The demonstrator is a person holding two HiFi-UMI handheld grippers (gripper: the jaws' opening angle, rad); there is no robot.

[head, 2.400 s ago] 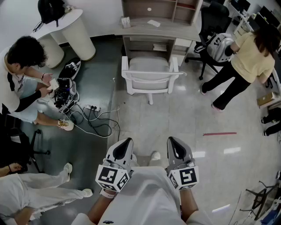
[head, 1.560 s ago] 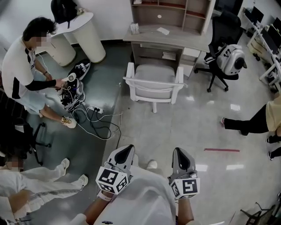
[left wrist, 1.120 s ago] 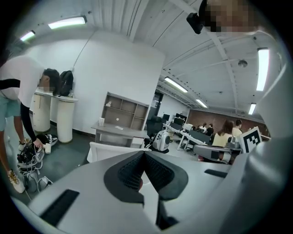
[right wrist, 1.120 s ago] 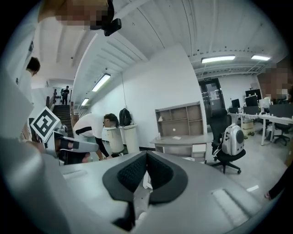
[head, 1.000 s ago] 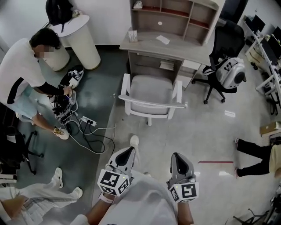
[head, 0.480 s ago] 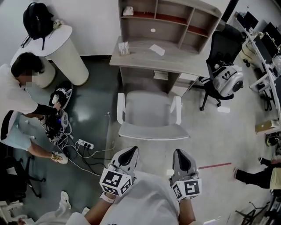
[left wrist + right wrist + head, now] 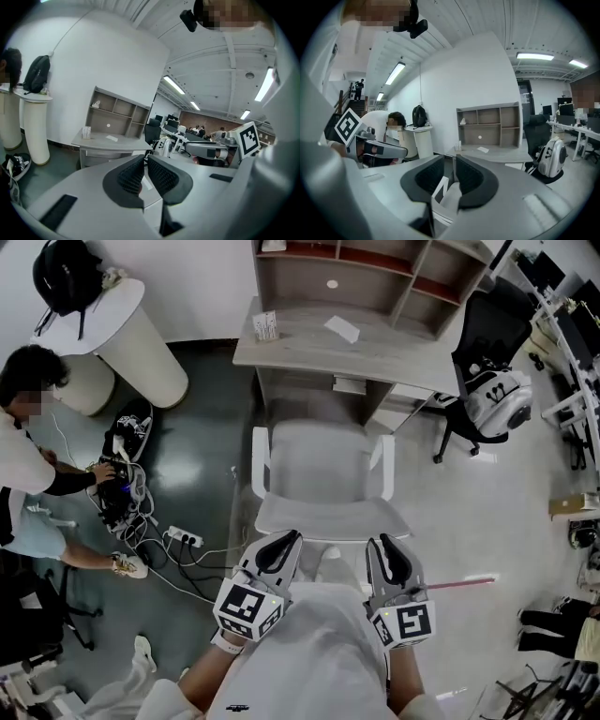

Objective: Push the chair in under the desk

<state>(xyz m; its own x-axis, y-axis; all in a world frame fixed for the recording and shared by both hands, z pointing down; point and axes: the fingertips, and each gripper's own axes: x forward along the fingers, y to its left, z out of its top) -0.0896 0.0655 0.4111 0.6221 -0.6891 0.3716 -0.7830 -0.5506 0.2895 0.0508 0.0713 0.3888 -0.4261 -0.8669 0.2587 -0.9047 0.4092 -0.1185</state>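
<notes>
The chair point(image 7: 319, 470) stands right in front of you, between your two grippers and the desk point(image 7: 300, 338). Its seat points away from you, toward the opening of the desk, and the front edge of the seat reaches about the desk's front edge. The backrest point(image 7: 328, 521) is on your side. Its top edge is the long line of the chair here: it runs from left to right, parallel to the front of the desk. The two armrests point(image 7: 258, 460) point straight toward the desk.

Your left gripper point(image 7: 284, 542) is just at the left part of the backrest's top edge. Its jaws are clenched together and I see nothing gripped between them. Your right gripper point(image 7: 386, 549) is near the right end of the same edge. Its jaws are opening, and in the right gripper view the white chair shows through the gap, below and beyond the pads, which do not press on it.

On the desk lie a sheet of paper point(image 7: 342, 329) and a small box point(image 7: 266, 326); the print on the box is too small to read. The cubes point(image 7: 248, 607) on your grippers carry black and white square markers, not letters
</notes>
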